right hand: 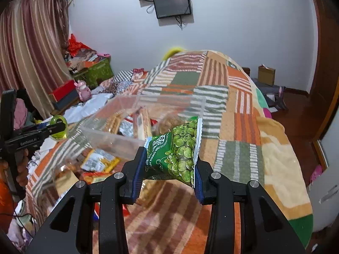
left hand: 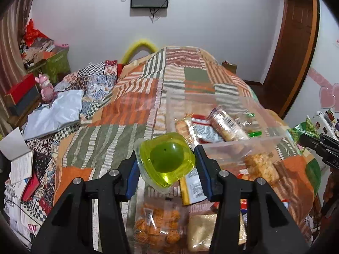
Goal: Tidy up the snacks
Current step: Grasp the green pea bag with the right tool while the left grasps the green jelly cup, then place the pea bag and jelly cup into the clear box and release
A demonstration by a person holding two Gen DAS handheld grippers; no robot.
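Note:
My left gripper (left hand: 166,165) is shut on a yellow-green jelly cup (left hand: 166,158) and holds it above the bed, just left of a clear plastic bin (left hand: 239,144) with several wrapped snacks in it. My right gripper (right hand: 169,165) is shut on a green bag of peas (right hand: 180,152) and holds it just in front of the same bin (right hand: 114,139). In the right wrist view the left gripper (right hand: 57,127) with the jelly cup (right hand: 60,136) shows at the far left. The right gripper's fingers (left hand: 317,144) show at the right edge of the left wrist view.
Loose snack packets lie on the patchwork blanket (left hand: 131,105) below the left gripper (left hand: 159,222) and left of the bin (right hand: 99,163). A white sheet (left hand: 55,112), books (left hand: 21,165) and boxes (left hand: 23,91) sit on the left. The bed's right edge drops to a wooden floor (right hand: 296,114).

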